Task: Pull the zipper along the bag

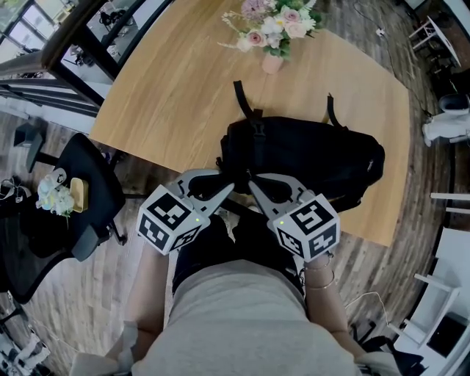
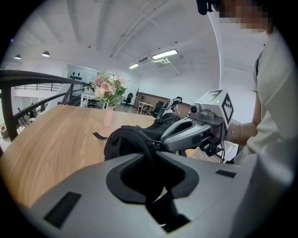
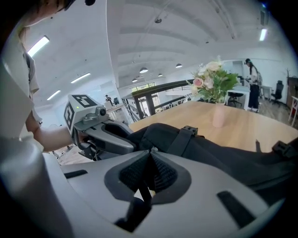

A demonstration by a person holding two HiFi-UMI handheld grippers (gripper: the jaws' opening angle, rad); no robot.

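The black bag (image 1: 308,158) lies at the near edge of the tabletop (image 1: 169,88). The right tongs (image 1: 253,187) are pressed together on its zipper pull (image 3: 150,149), and the left tongs (image 2: 153,151) pinch a fold of the bag beside it. I think the small pull can slip out if the right tongs tug sideways.

We see a pale wooden bench (image 1: 161,95) with a curved edge over a grey-brown plank floor (image 1: 95,294). Near its far edge a small pink vase (image 1: 272,63) stands upright, holding pink and white flowers (image 1: 277,22). Left of the bench sits a black office chair (image 1: 92,180), with a small bunch of white flowers (image 1: 55,197) just beside it.
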